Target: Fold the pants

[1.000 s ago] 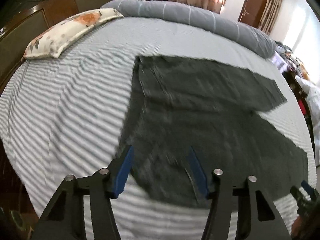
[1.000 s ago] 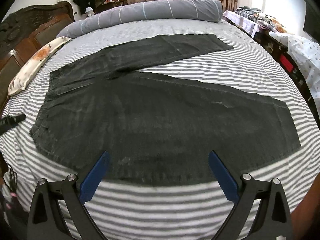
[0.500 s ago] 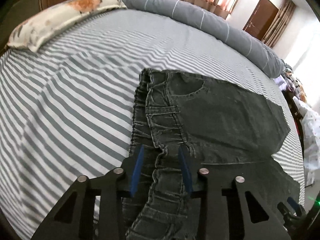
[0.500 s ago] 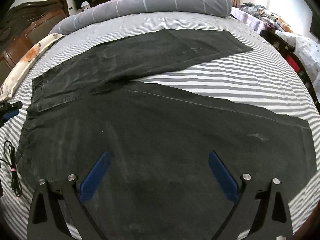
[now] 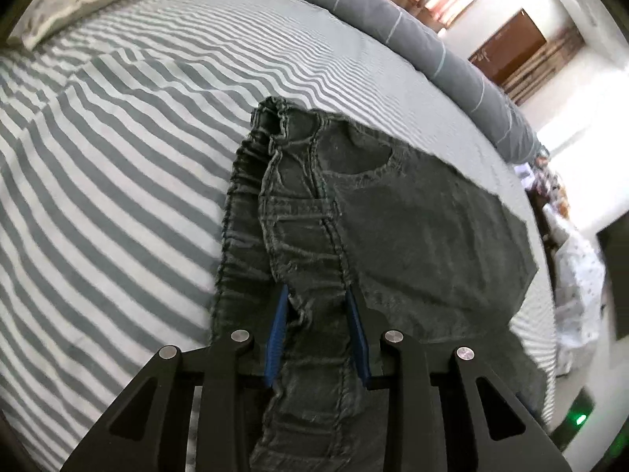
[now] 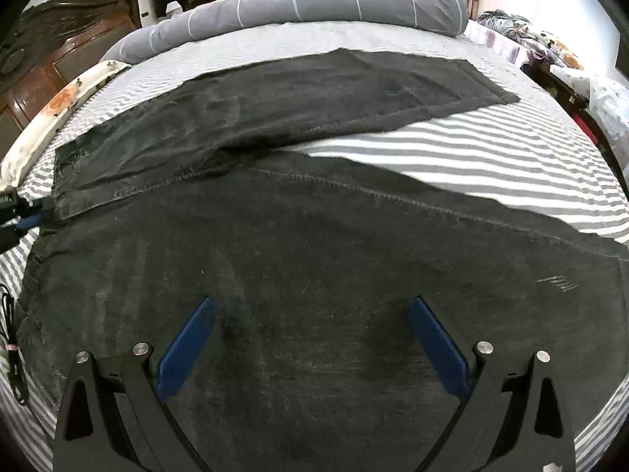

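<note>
Left tool (image 5: 317, 332) is closing its narrow jaws around the bunched waistband of the dark pants (image 6: 314, 267), which lie spread on the striped bed (image 5: 118, 165); right tool (image 6: 312, 344) hangs wide open, empty, above the near leg. If only one layer is caught, the fold could skew. A second ago both tools were higher and wider
</note>
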A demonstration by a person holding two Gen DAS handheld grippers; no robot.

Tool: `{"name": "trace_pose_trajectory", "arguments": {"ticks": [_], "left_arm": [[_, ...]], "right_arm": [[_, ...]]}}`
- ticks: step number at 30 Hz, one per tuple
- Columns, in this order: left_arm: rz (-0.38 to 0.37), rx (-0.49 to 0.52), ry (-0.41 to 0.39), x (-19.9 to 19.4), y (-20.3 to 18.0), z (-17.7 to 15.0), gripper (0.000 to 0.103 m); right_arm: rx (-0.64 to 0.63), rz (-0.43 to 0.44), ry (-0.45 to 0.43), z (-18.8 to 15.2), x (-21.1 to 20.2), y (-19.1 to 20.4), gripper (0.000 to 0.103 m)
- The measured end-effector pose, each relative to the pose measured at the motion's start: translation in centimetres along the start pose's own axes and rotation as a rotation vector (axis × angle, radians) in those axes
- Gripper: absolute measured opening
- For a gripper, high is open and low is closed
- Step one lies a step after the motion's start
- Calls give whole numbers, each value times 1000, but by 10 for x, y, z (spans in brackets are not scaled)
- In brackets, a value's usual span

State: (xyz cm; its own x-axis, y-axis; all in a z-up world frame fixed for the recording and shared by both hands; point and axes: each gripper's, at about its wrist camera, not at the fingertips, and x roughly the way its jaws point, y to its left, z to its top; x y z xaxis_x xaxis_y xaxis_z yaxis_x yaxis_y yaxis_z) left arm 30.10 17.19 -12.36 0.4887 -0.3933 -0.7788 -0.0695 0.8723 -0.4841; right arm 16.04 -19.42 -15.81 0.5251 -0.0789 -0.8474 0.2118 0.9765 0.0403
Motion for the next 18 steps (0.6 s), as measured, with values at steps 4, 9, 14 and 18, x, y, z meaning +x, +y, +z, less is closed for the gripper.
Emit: {"name": "trace_pose_trajectory", "arguments": {"ticks": [4,9,14,18], "left_arm": [[-56,-71,-13,6,3,18,31],[17,-76,-69,10,3,37,31],[-21,-92,-44,12,11,39,31],[-9,-66,-70,13,7,41,31]], "right_arm": [[-31,-22,-4,-3,3,5,98],[-60,-32,-7,-5,4,8,99],[-64,-35,-9,-6,8,9,100],[-56,-36,-10,-6,9,11,101]]}}
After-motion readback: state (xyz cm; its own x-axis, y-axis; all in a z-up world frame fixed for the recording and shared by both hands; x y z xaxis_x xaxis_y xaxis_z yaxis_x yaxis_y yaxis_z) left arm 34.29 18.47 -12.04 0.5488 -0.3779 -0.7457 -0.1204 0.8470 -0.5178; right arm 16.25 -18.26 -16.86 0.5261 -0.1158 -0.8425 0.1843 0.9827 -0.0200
